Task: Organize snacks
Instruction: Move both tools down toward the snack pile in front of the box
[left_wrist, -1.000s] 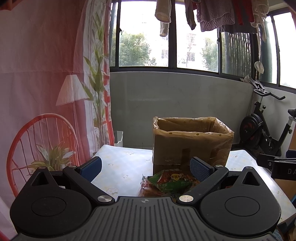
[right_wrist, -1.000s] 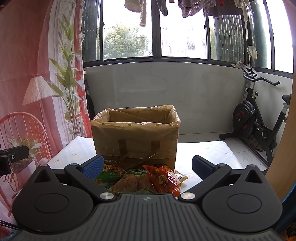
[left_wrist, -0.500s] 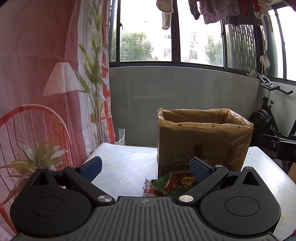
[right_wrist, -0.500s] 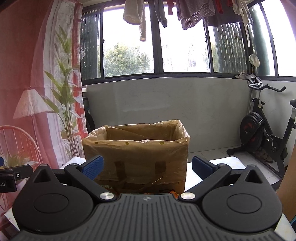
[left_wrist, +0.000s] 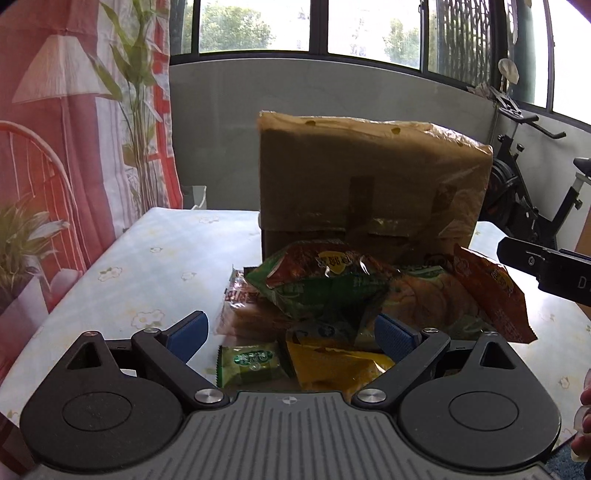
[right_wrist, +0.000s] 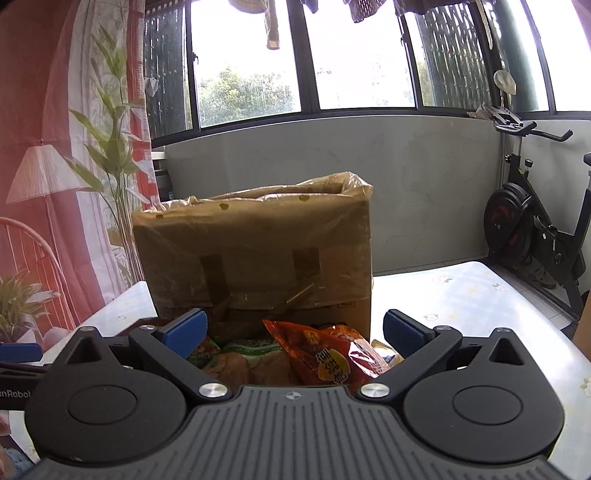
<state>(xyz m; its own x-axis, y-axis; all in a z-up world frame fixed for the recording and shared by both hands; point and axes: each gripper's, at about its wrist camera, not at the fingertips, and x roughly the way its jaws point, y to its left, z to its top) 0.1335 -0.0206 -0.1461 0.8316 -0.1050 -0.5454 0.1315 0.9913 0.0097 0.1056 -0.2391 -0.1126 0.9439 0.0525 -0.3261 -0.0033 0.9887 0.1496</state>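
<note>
A pile of snack packets lies on the table in front of a cardboard box (left_wrist: 369, 184) lined with clear plastic. In the left wrist view my left gripper (left_wrist: 291, 334) is open and empty, low over the pile, with a green-and-red bag (left_wrist: 325, 284), a small green packet (left_wrist: 251, 362) and a yellow packet (left_wrist: 332, 365) between its fingers. In the right wrist view my right gripper (right_wrist: 293, 328) is open and empty above an orange-red bag (right_wrist: 328, 354) and a green bag (right_wrist: 247, 350), with the box (right_wrist: 258, 251) just behind.
The table (left_wrist: 147, 266) has a pale floral cloth. A red printed curtain (left_wrist: 55, 129) hangs at the left. An exercise bike (right_wrist: 535, 229) stands at the right by the grey wall. The right gripper's body (left_wrist: 546, 269) shows at the left view's right edge.
Both grippers have moved closer to the box and dropped lower toward the snack pile. More packets now show between the left fingers. Both stay open.
</note>
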